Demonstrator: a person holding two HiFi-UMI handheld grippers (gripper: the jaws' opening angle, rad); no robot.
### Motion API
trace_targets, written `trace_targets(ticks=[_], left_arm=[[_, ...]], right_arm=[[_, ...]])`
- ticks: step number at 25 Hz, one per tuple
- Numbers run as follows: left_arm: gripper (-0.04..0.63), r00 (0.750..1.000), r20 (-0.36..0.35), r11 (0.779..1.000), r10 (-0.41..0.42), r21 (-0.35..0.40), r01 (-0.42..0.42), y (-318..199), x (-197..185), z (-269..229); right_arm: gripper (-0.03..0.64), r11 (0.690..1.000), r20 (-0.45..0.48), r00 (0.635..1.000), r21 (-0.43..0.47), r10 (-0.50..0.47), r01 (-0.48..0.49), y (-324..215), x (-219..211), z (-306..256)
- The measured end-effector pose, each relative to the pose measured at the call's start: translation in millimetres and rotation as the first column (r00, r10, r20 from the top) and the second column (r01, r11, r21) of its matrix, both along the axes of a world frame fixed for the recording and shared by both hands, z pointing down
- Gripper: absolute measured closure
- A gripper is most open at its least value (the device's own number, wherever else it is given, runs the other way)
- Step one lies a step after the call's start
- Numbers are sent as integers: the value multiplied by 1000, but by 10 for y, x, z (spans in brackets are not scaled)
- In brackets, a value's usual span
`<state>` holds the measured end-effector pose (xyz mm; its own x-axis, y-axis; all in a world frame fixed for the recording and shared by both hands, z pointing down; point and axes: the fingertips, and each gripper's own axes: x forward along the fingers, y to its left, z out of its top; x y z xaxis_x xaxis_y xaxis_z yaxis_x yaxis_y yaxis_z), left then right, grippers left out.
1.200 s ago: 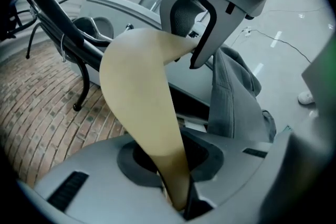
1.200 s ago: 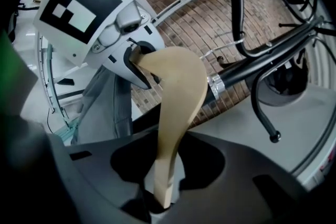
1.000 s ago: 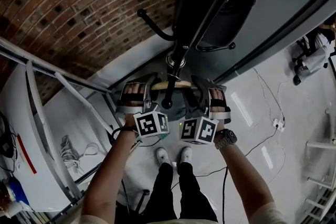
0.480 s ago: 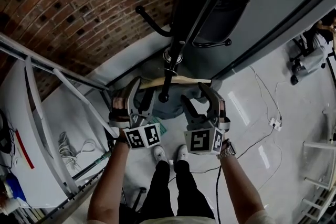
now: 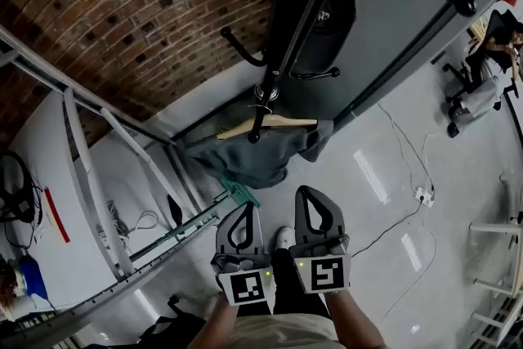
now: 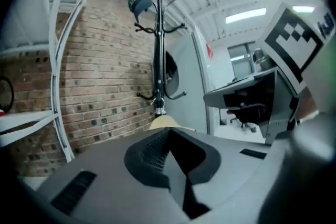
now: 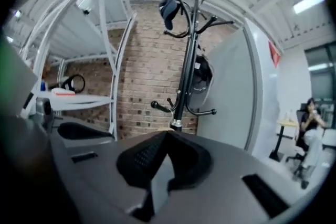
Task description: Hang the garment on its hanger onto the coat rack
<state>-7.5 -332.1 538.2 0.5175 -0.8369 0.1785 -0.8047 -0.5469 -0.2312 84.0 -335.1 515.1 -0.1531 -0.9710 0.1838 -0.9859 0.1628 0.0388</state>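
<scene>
A grey garment (image 5: 245, 161) hangs on a wooden hanger (image 5: 282, 123), whose hook sits at a lower peg of the black coat rack (image 5: 298, 29). The rack's pole (image 6: 157, 50) also stands ahead in the left gripper view, and the same coat rack (image 7: 186, 71) shows in the right gripper view. My left gripper (image 5: 243, 225) and right gripper (image 5: 315, 212) are side by side below the garment, well apart from it. Both have their jaws closing fully together with nothing between them.
A dark bag (image 5: 327, 4) hangs higher on the rack. A brick wall (image 5: 122, 4) is behind it and a grey panel (image 5: 417, 29) to the right. A white metal frame (image 5: 90, 167) stands at the left. Cables (image 5: 409, 196) lie on the floor; a seated person (image 5: 490, 53) is at the far right.
Both grippers let go of the hanger, opened wide, drew back toward me and shut. The hanger with the garment stays hanging on the rack.
</scene>
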Motion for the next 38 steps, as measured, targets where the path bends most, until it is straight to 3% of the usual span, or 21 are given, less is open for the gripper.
trace_targets(ticks=[4, 7, 10, 13, 20, 23, 30, 38], left_arm=[[594, 981, -188, 997, 40, -61, -52, 118, 0, -584], [594, 962, -270, 988, 26, -139, -66, 228, -125, -987], [594, 966, -226, 988, 123, -66, -141, 292, -153, -1402], [594, 963, -231, 990, 138, 16, -138, 417, -227, -1744], [594, 950, -292, 992, 115, -16, -125, 734, -378, -1836], [592, 943, -315, 993, 109, 4, -114, 750, -412, -1941], [594, 959, -264, 995, 100, 3, -102, 805, -492, -1915], [594, 970, -230, 996, 76, -17, -82, 827, -609, -1818]], right_arm=[[595, 998, 218, 974, -2, -53, 55, 206, -12, -537], [595, 989, 161, 977, 78, -138, 126, 422, -85, -1061], [595, 982, 93, 986, 142, -141, 127, 623, -27, -1451], [595, 979, 85, 986, 164, -140, 125, 777, 60, -1702], [595, 979, 78, 983, 126, -168, 157, 1059, -74, -1795], [595, 984, 142, 976, 95, -164, 151, 1094, -106, -1710], [595, 973, 132, 967, 108, -219, 205, 1133, -284, -1706], [595, 979, 147, 969, 74, -201, 191, 1181, -272, -1612]])
